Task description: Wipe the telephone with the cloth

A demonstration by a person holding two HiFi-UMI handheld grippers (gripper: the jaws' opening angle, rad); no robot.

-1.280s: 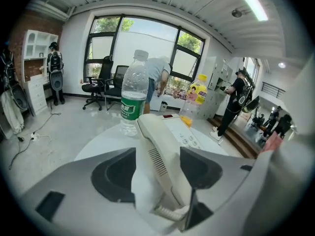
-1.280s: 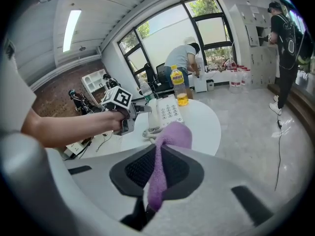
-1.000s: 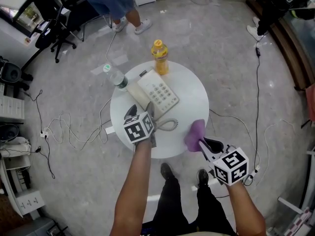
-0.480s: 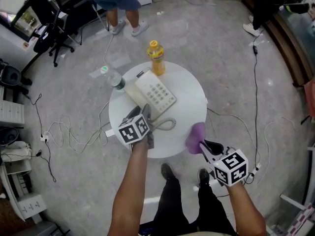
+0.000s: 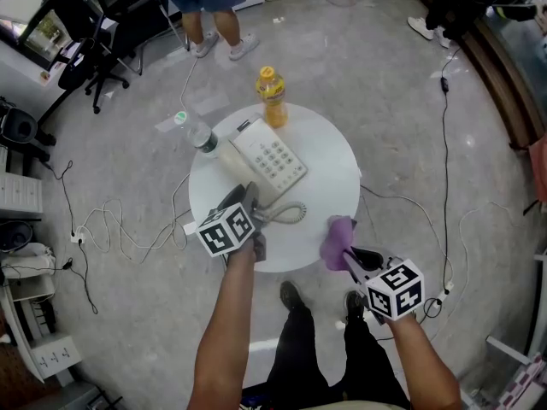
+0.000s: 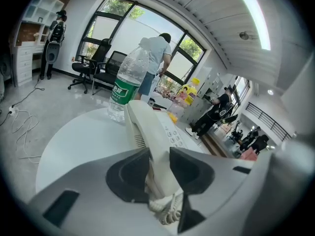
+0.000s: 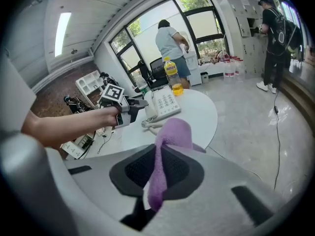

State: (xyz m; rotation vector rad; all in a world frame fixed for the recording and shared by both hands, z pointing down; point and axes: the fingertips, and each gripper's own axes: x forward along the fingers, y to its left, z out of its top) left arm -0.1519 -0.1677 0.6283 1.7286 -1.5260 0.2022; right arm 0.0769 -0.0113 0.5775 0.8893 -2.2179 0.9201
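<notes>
Head view, table point(image 5: 335, 176): round and white.
Head view, telephone point(image 5: 275, 161): lies just 12 o'clock of the table's middle, with its coiled cord point(image 5: 291, 214) trailing toward 6 o'clock.
Head view, bottles: a yellow bottle point(image 5: 271, 95) stands at the 12 o'clock rim and a water bottle point(image 5: 197, 134) at the 10 o'clock rim.
Head view, left gripper point(image 5: 249, 195): reaches in from 7 o'clock onto the near end of the handset point(image 5: 237, 171).
Head view, right gripper point(image 5: 349, 254): sits off the 5 o'clock rim with the purple cloth point(image 5: 338, 237) at its tip.
Left gripper view, tongs: they have just been closing. Both pads now pinch the handset, which runs away toward 12 o'clock.
Right gripper view, tongs: pressed together on a fold of the cloth, which bulges up at 12 o'clock. The telephone is beyond it on the table.
</notes>
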